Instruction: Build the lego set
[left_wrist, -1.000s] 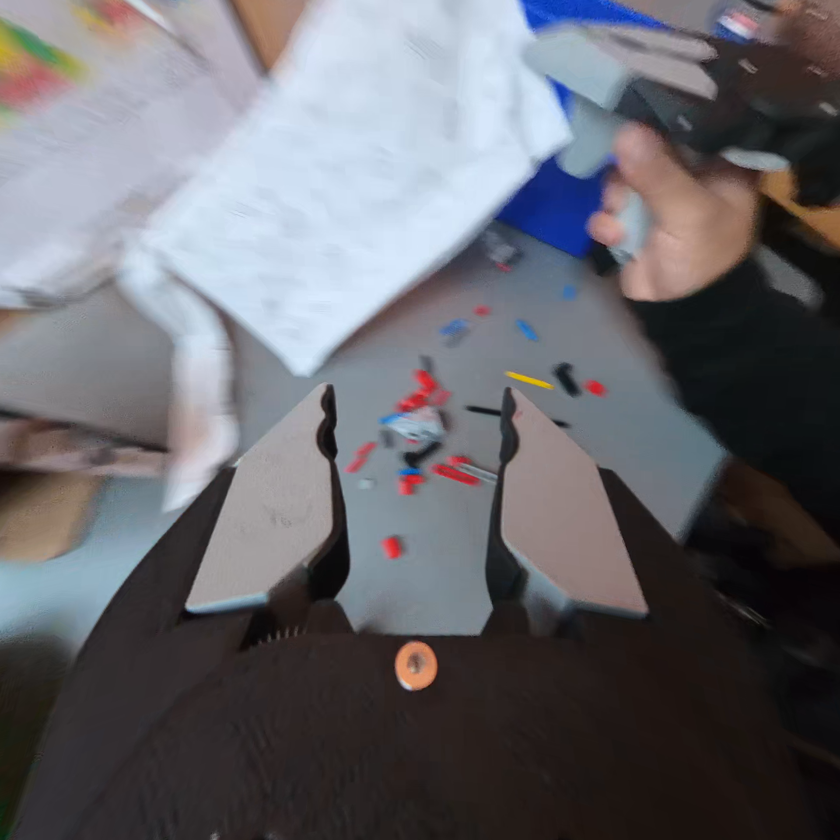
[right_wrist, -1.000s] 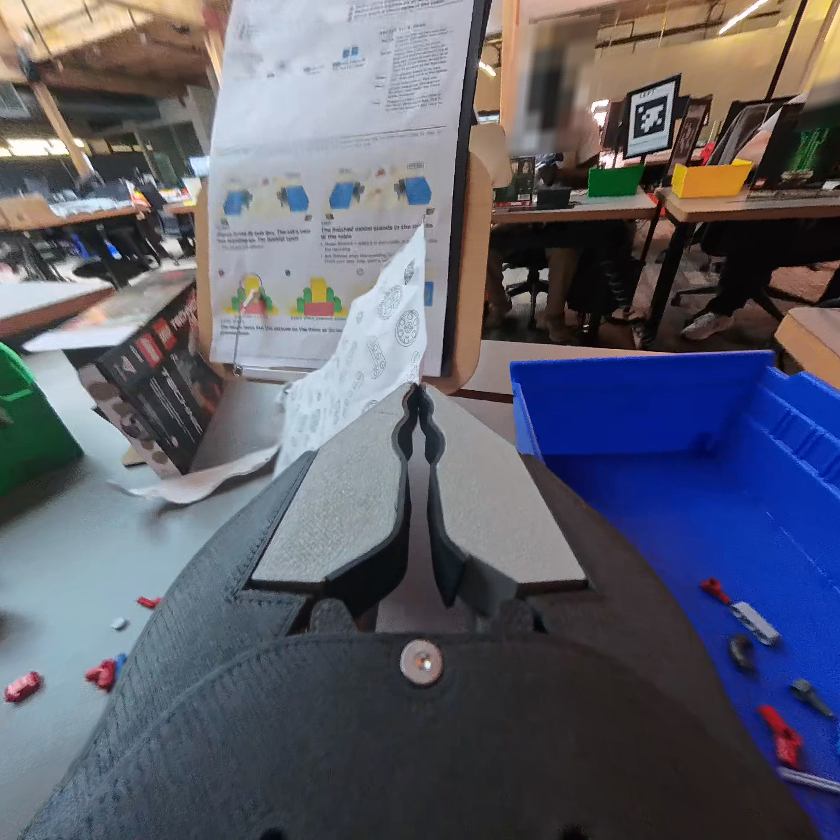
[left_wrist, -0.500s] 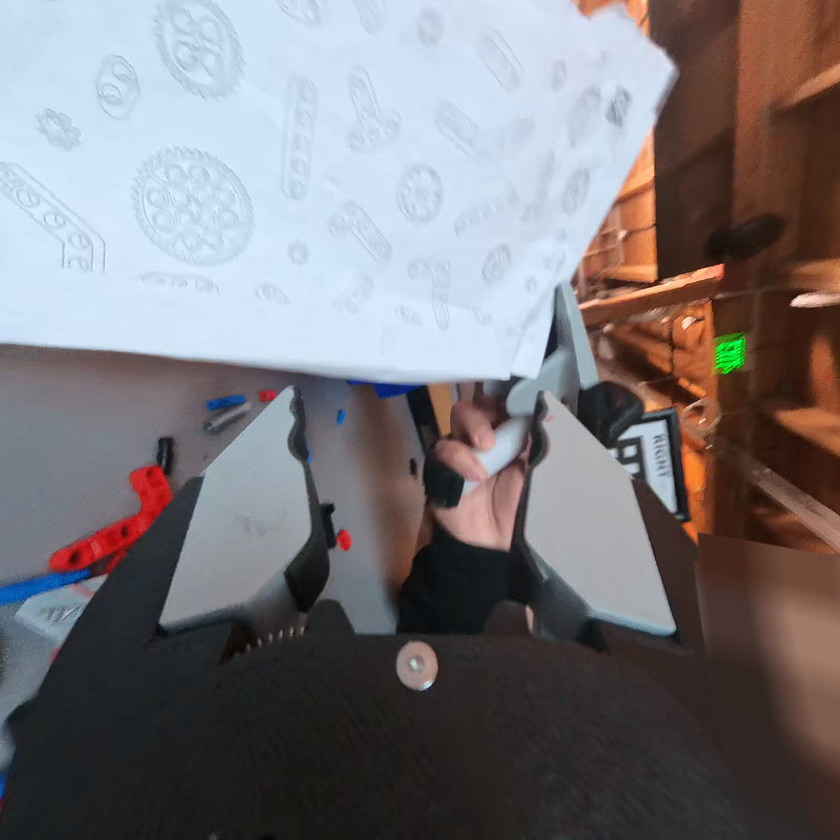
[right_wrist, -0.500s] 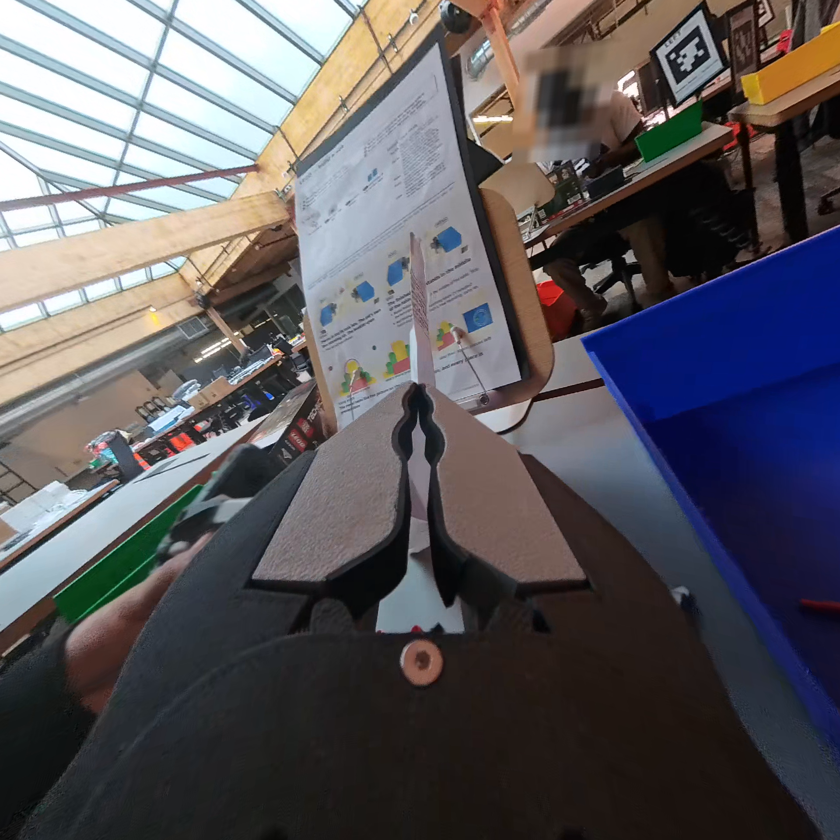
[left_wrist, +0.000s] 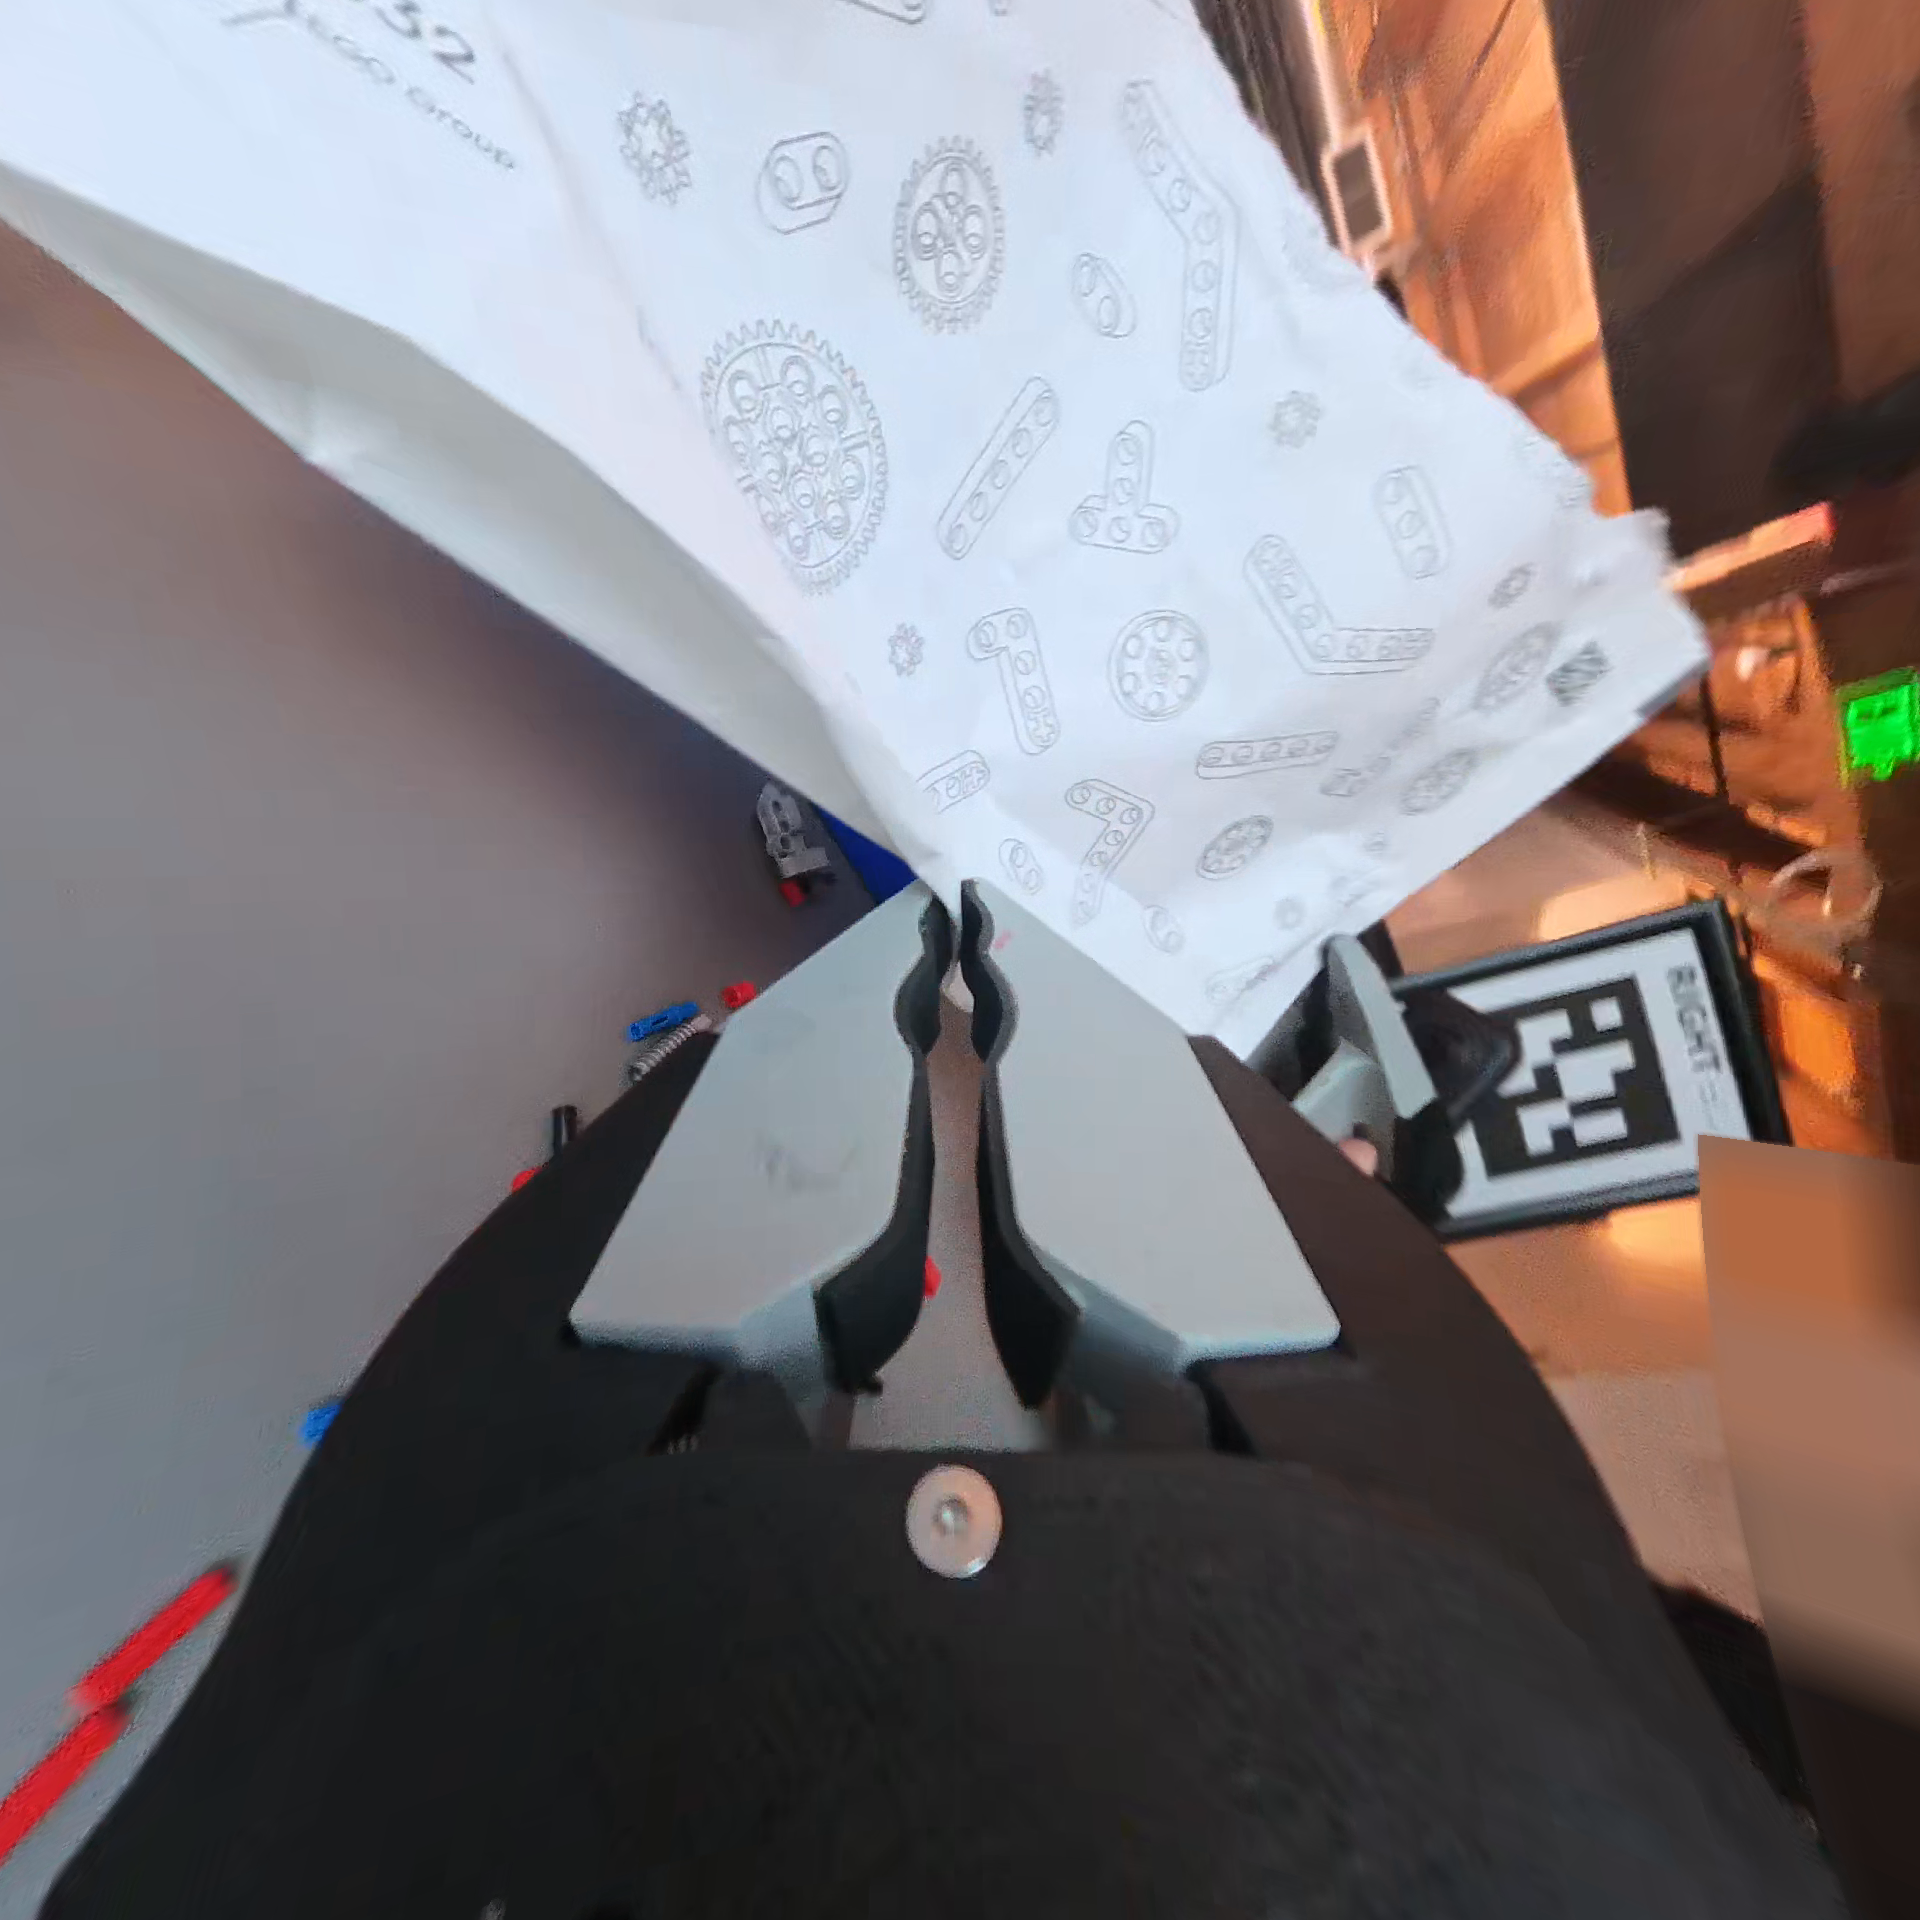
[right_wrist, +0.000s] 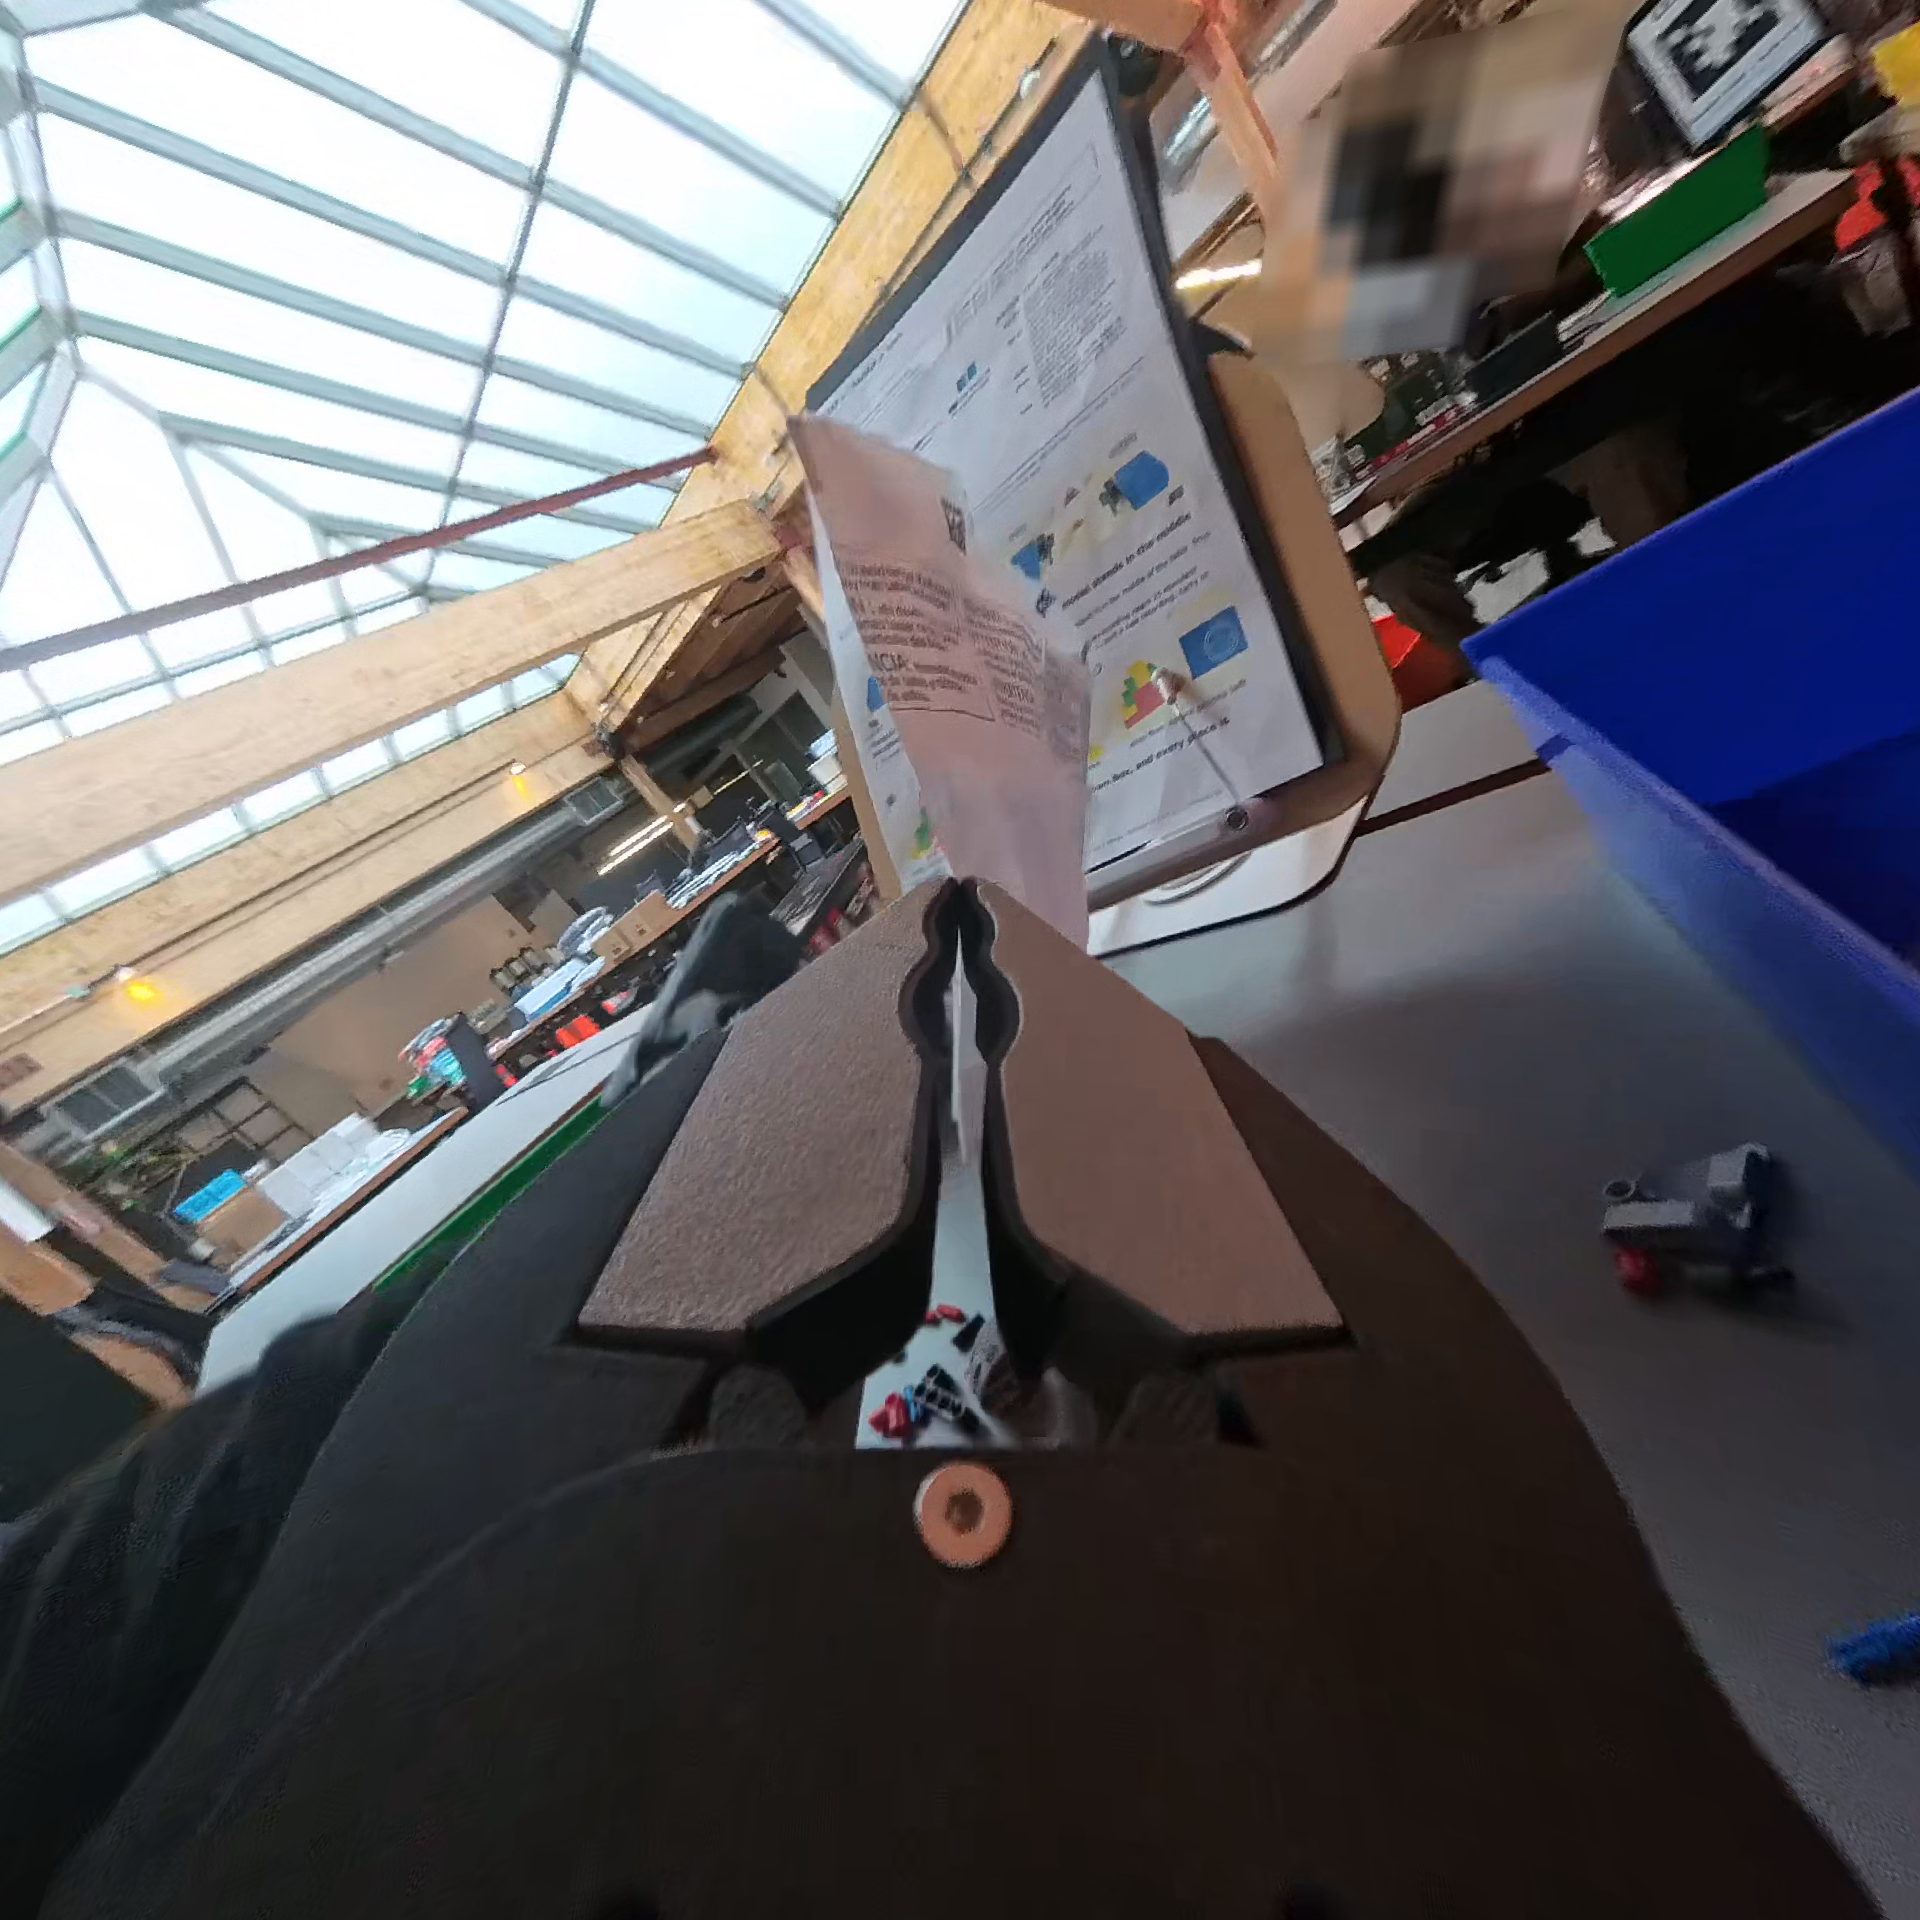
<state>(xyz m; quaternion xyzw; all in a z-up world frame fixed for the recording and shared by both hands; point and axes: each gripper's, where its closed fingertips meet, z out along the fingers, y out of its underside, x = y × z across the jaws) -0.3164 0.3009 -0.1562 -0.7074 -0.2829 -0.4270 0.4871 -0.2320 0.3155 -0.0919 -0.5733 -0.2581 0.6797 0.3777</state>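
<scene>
Left tool (left_wrist: 958, 914), spread a moment ago, now pinching paper bag (left_wrist: 1039, 468) alongside right tool (right_wrist: 961, 914); tearing likely, above worktop (left_wrist: 260, 831).

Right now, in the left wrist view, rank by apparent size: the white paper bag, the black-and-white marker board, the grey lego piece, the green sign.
1. white paper bag, though it is nearest the camera
2. black-and-white marker board
3. green sign and grey lego piece: alike, not ranked

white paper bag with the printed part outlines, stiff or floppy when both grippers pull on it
Probably floppy: the paper bag bows and sags above the left gripper. Likely light, since the right gripper holds it up by an edge. Its ragged edge suggests it tears easily.
</scene>
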